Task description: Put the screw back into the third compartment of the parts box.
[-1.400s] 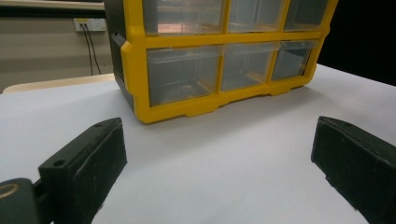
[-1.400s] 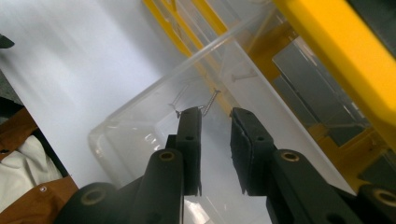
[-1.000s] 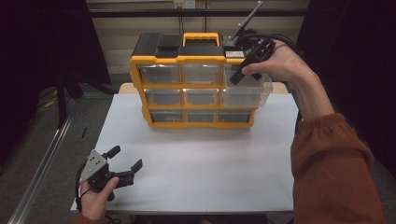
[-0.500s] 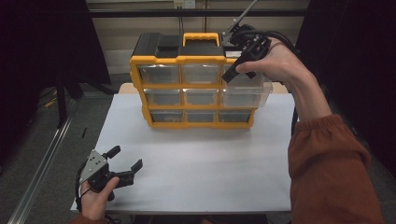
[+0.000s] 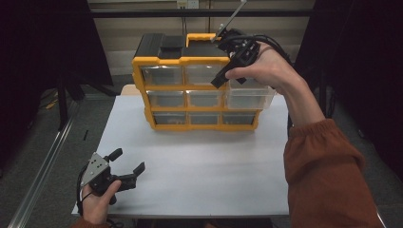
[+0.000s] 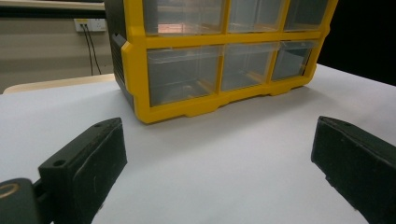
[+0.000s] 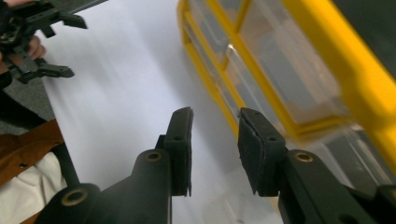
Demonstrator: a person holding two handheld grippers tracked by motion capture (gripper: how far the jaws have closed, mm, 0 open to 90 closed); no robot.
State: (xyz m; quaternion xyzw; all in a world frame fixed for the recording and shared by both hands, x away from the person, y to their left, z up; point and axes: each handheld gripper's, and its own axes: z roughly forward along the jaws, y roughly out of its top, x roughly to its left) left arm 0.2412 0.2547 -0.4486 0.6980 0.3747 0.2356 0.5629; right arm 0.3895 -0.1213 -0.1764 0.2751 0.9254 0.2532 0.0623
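The right gripper [image 5: 227,78], jaws a little apart and just opening with nothing between them, hangs at the yellow-framed organiser cabinet [image 5: 202,88]. At the cabinet's 3 o'clock, the clear plastic middle-row drawer [image 5: 249,97] juts out, apparently drawn but not yet removed or shut. At 7 o'clock on the white surface [image 5: 199,161], the left gripper [image 5: 126,166] rests open and empty.
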